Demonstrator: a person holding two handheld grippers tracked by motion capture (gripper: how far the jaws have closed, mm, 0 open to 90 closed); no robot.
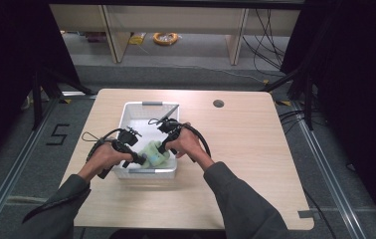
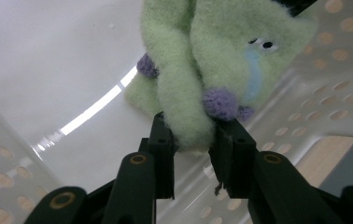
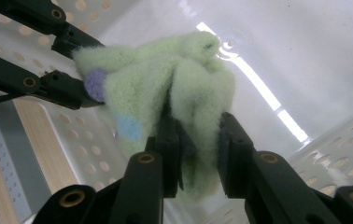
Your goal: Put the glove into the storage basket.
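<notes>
A light-green plush toy (image 1: 155, 153) with purple and blue patches lies in the near end of a white perforated basket (image 1: 151, 103). My left gripper (image 1: 141, 159) comes in from the left and my right gripper (image 1: 162, 148) from above right. In the left gripper view, the left gripper (image 2: 194, 122) pinches a green limb of the plush toy (image 2: 221, 42), whose face with a blue tear shows above. In the right gripper view, the right gripper (image 3: 198, 119) clamps a fold of the plush toy (image 3: 142, 79), and the left gripper (image 3: 79, 70) grips the toy's far side.
The basket stands left of centre on a light wooden table (image 1: 255, 164), with bare tabletop to its right and front. A round cable hole (image 1: 218, 103) sits at the back. Beyond the table are shelf legs, floor cables and an orange cable coil (image 1: 166, 38).
</notes>
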